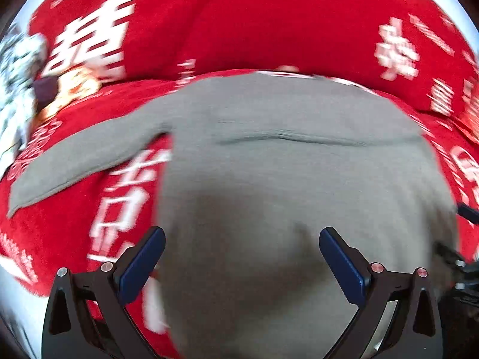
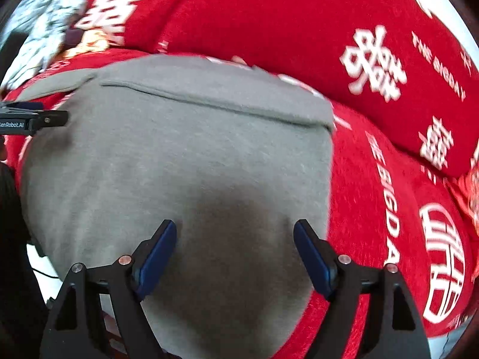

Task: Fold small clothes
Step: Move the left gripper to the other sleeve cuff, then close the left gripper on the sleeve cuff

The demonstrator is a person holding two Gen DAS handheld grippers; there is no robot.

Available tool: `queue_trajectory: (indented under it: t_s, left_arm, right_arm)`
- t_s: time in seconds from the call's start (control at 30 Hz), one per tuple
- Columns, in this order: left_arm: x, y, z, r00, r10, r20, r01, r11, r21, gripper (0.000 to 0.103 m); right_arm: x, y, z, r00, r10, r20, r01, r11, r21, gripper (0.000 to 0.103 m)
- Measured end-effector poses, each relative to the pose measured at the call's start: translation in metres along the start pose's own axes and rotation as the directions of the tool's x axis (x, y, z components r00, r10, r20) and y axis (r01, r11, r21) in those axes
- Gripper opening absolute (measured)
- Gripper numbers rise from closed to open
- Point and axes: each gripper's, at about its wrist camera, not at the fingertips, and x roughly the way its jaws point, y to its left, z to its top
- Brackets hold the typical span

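A small grey long-sleeved top [image 1: 284, 161] lies flat on a red blanket [image 1: 239, 24] with white characters. Its left sleeve [image 1: 77, 155] stretches out to the left; a horizontal fold line crosses the body. My left gripper [image 1: 241, 239] is open just above the garment's near left part, holding nothing. In the right wrist view the same grey top [image 2: 179, 155] fills the centre, its right side folded in with a straight edge. My right gripper [image 2: 235, 236] is open over its near part, empty. The left gripper's body [image 2: 30, 119] shows at that view's left edge.
The red blanket [image 2: 389, 59] rises into a thick fold behind the garment. A black-and-white patterned cloth [image 1: 15, 68] and an orange patterned item [image 1: 71, 89] lie at the far left. A dark cable [image 2: 45, 272] runs at the near left.
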Motion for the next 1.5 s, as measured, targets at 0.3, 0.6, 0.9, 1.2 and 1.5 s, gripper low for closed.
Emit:
queue_trajectory:
  t_s: [0.3, 0.6, 0.9, 1.2, 1.5]
  left_arm:
    - [0.012, -0.01, -0.044, 0.998, 0.002, -0.057, 0.004, 0.994, 0.108, 0.103]
    - [-0.009, 0.044, -0.037, 0.999, 0.043, -0.013, -0.044, 0.994, -0.1, 0.103]
    - [-0.007, 0.205, -0.035, 0.984, 0.172, 0.047, -0.103, 0.76, -0.641, 0.103]
    - [0.014, 0.318, -0.032, 0.968, 0.232, 0.092, -0.05, 0.539, -0.841, 0.103]
    - [0.026, 0.371, -0.014, 0.954, 0.258, 0.154, 0.011, 0.482, -0.876, 0.038]
  right_arm:
    - [-0.002, 0.023, -0.039, 1.0, 0.015, -0.025, -0.019, 0.986, -0.167, 0.083]
    - [-0.022, 0.009, -0.033, 1.0, 0.016, -0.014, -0.017, 0.996, -0.09, 0.083]
    - [-0.004, 0.032, 0.027, 0.996, 0.083, 0.045, -0.081, 0.996, -0.042, 0.083]
    - [0.013, 0.086, 0.077, 0.986, 0.157, 0.046, -0.15, 0.979, -0.142, 0.083]
    - [0.027, 0.125, 0.11, 0.979, 0.204, 0.019, -0.196, 0.957, -0.213, 0.083]
